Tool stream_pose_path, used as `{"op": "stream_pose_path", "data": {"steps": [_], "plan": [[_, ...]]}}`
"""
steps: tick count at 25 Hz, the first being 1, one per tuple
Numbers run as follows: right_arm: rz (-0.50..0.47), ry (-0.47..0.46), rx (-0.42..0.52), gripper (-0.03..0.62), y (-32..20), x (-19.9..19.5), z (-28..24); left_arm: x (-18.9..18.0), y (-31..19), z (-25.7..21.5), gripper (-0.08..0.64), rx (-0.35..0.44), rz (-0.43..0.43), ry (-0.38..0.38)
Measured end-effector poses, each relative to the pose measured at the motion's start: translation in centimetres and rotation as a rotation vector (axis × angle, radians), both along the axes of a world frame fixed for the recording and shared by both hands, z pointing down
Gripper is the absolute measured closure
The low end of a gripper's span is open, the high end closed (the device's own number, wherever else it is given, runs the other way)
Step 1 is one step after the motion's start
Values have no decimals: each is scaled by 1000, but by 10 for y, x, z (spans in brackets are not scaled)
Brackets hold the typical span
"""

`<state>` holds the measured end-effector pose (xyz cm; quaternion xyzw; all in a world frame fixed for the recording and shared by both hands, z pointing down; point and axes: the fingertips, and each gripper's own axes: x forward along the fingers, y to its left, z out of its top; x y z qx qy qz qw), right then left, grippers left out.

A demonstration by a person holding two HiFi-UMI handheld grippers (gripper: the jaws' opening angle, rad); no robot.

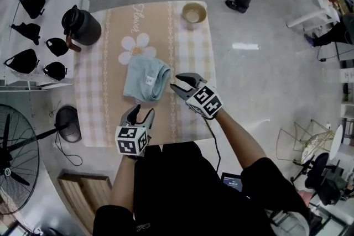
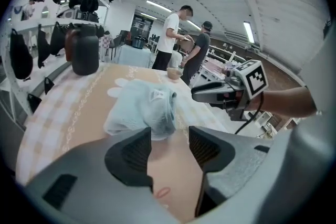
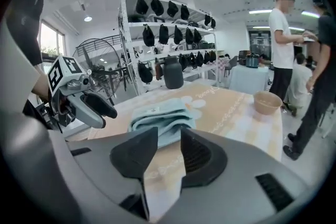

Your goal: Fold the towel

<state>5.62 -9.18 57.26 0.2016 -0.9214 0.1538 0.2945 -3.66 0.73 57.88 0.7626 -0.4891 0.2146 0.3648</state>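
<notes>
Since the towel (image 1: pixel 146 79) is soft, light cloth, I expect it to sag and drag rather than hold a shape. Any pinch should go on an edge or corner, not on the puffy middle. It lies bunched in loose layers at the centre of the surface (image 1: pixel 105 69), with a small label showing on top and its rolled edge bulging toward 4 o'clock.

My left gripper (image 1: pixel 141 113) sits at the towel's 6 o'clock. Its jaws are well apart with nothing between them, and the cloth lies just beyond the tips. My right gripper (image 1: pixel 180 83) is at its 3 o'clock, jaws moderately apart and also empty, near that bulging edge.

I judge the terry will not slip from the pads, but several layers may lift together. I would pinch the near corners low against the surface, one per gripper.
</notes>
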Motion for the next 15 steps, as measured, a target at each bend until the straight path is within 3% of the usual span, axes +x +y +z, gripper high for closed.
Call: {"op": "stream_pose_path", "data": {"steps": [2, 3, 4, 5, 15], "plan": [[54, 4, -22, 505, 12, 0, -1, -11, -1, 0, 357, 4, -28, -9], [76, 6, -34, 569, 20, 1, -1, -16, -1, 0, 405, 4, -39, -16], [94, 10, -42, 588, 28, 0, -2, -20, -1, 1, 518, 2, -47, -26], [110, 18, -47, 588, 36, -1, -1, -24, 0, 2, 555, 0, -46, -36], [328, 75, -10, 588, 81, -24, -14, -57, -4, -14, 555, 36, 13, -63]]}}
